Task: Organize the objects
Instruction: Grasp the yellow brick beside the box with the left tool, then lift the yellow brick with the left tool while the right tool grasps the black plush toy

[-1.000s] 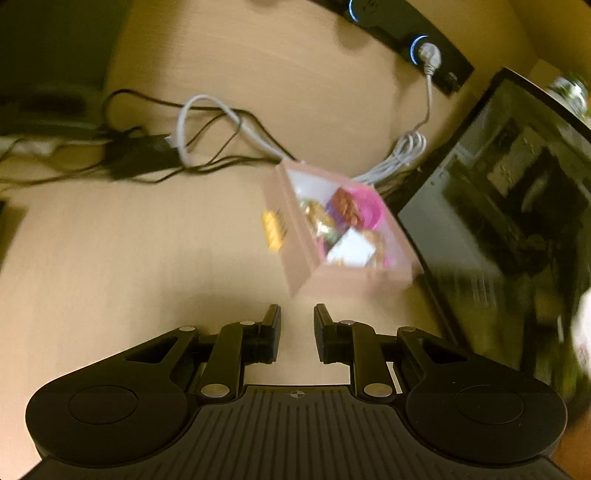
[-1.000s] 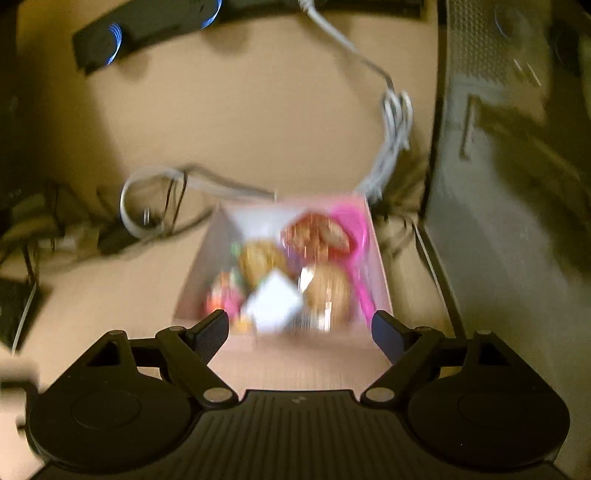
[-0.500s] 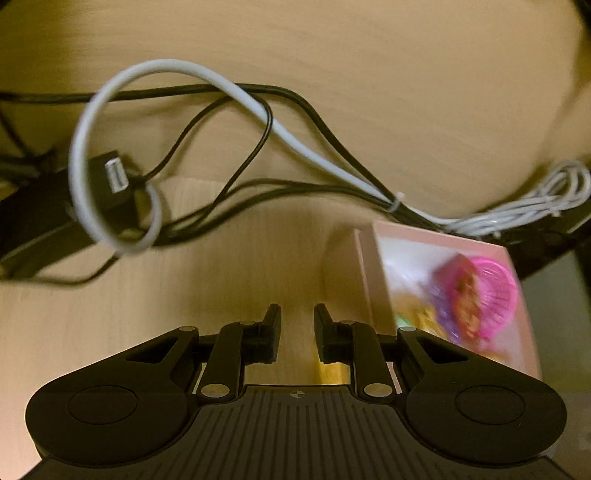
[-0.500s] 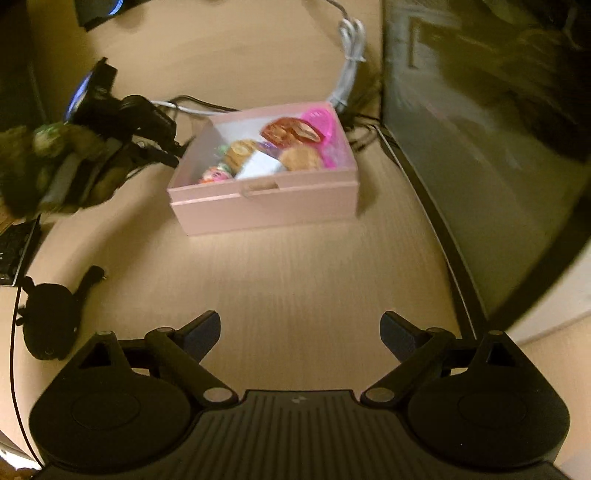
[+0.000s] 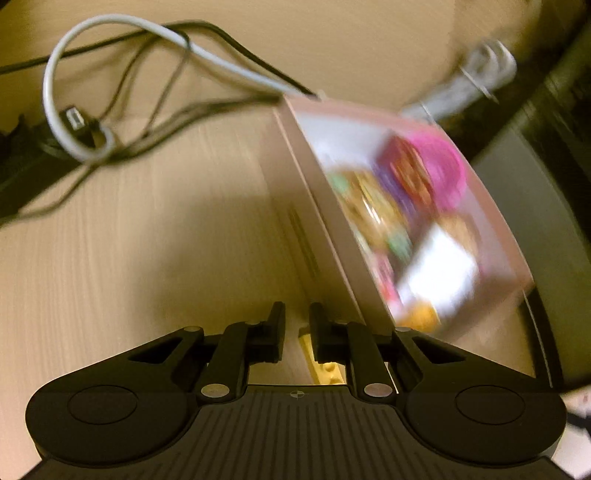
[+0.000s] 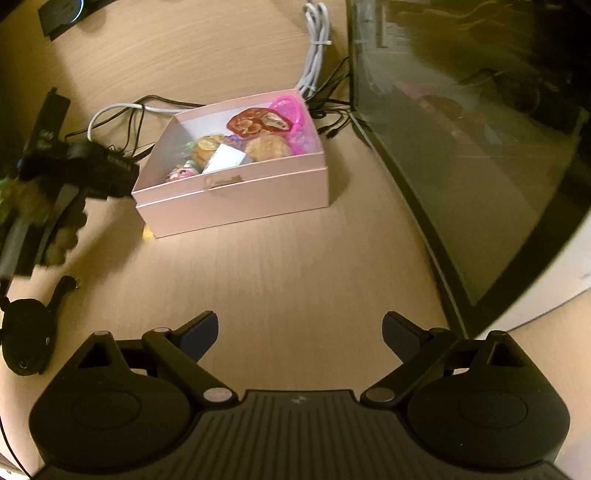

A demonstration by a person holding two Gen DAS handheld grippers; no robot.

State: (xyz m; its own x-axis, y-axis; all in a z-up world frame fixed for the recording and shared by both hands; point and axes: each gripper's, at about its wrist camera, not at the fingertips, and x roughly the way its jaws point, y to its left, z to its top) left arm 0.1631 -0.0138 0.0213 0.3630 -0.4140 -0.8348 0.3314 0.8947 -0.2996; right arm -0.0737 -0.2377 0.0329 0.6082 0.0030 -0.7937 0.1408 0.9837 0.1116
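Observation:
A pink cardboard box (image 6: 236, 206) stands on the wooden desk, holding wrapped sweets, a small white carton (image 6: 225, 158) and a pink plastic basket (image 6: 291, 110). A small yellow piece (image 6: 147, 233) lies at its left front corner. My left gripper (image 5: 296, 309) is shut and hangs low beside the box's left wall (image 5: 321, 221). The yellow piece (image 5: 327, 365) shows under its fingers, not held. My right gripper (image 6: 299, 328) sits back from the box over bare desk, its jaws opening with nothing between them. The left gripper (image 6: 125, 179) also appears at the box's left side.
Black and grey cables (image 5: 74, 92) tangle behind the box, with a white cable bundle (image 6: 314, 48) further back. A dark glass-sided case (image 6: 480, 147) runs along the right. A black soft pouch (image 6: 26, 332) lies at the left, and a power strip (image 6: 62, 11) at the far back.
My left gripper dropped closer to the desk along the box's left wall, and the box now fills its view. My right gripper drew back from the box and spread wider.

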